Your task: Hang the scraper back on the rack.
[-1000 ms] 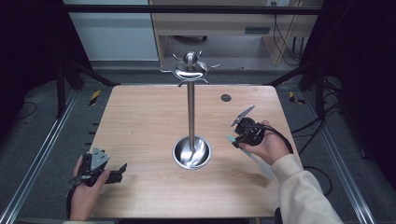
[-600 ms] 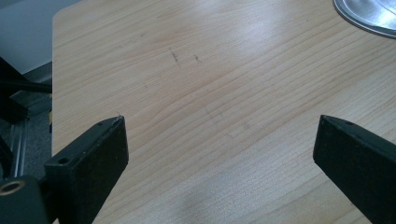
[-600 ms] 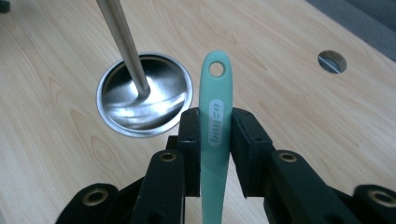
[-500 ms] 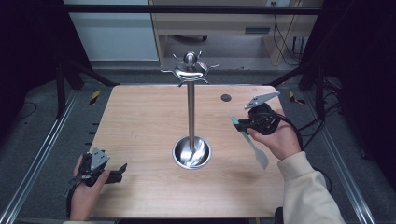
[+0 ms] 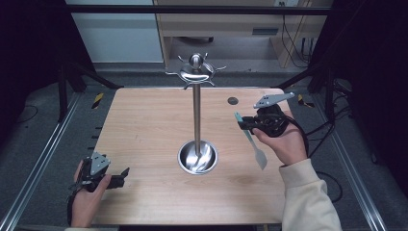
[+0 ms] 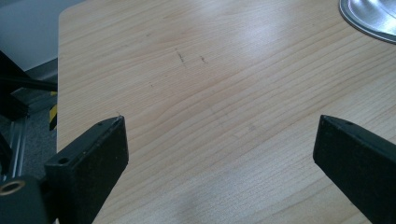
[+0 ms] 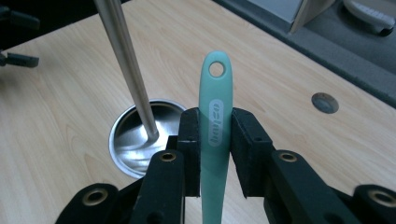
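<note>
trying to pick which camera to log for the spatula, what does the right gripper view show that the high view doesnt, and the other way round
The right gripper view alone shows the hanging hole at the handle's tip and the pale label on the teal plastic spatula, clamped between the right claw pads.

The high view alone shows the spatula's pale blade hanging below the hand, the hooked top of the steel stand, and the left claw, open and low over the near left corner of the wooden table.

Both show the stand's pole, its round steel base and the dark round grommet.

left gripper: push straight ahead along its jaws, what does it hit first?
Likely nothing close: the left gripper, open, points over bare table. The stand's round metal base lies off to one side ahead; depth is unclear.
</note>
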